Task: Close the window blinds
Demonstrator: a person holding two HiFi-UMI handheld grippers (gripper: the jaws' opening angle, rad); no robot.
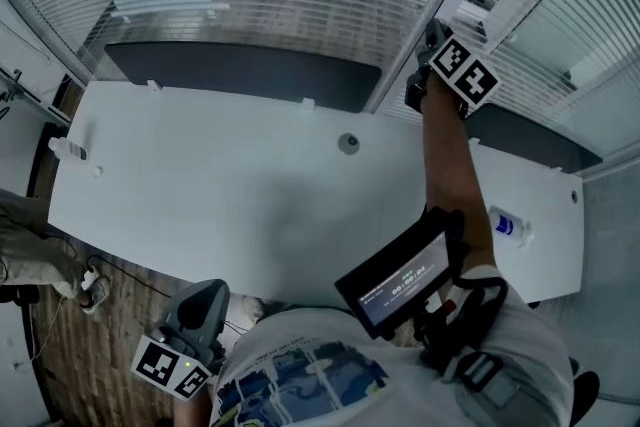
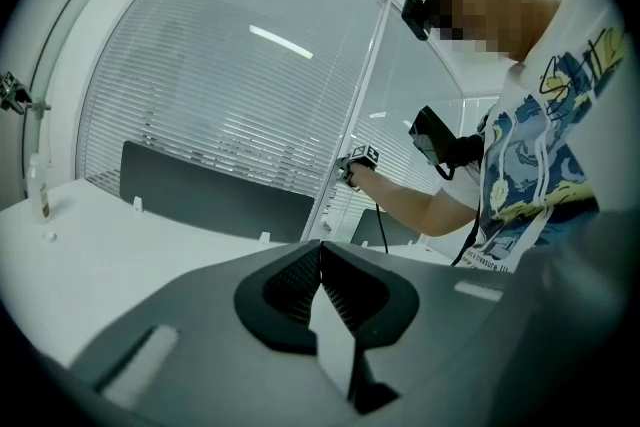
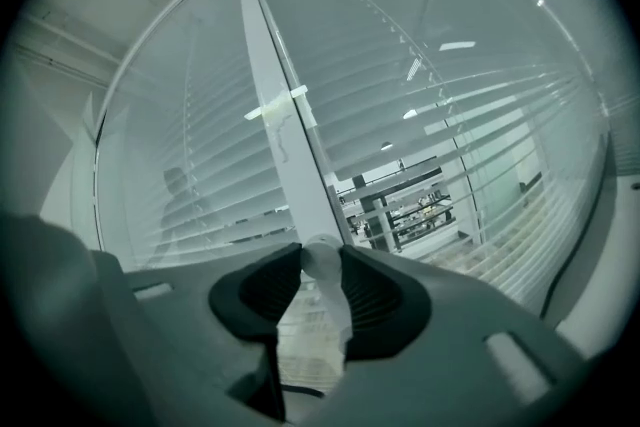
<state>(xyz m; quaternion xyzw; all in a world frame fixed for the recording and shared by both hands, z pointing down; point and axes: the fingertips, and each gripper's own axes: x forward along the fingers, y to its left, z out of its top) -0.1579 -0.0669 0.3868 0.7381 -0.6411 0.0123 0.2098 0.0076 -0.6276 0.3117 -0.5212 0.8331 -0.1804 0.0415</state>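
Closest to the head camera is the person's printed shirt, and a small screen is strapped to the right arm. Low at the left, the left gripper is held near the body, over the near edge of the white worktop. Its jaws are pressed together and hold nothing.

The right arm reaches far across the worktop to the window. The right gripper is up by the white post between two panes of glass. Its jaws stand wide apart. A thin white wand sits between them. A gap shows on the wand's left side, so the jaws do not squeeze it.

The window blinds hang behind the glass, past the far edge of the worktop. On the right side of the post the slats are tipped open, and a room with shelves shows through them. On the left side the slats lie closer together and less shows through.

A long dark panel stands along the back of the worktop. A small bottle lies on the worktop near the right arm.
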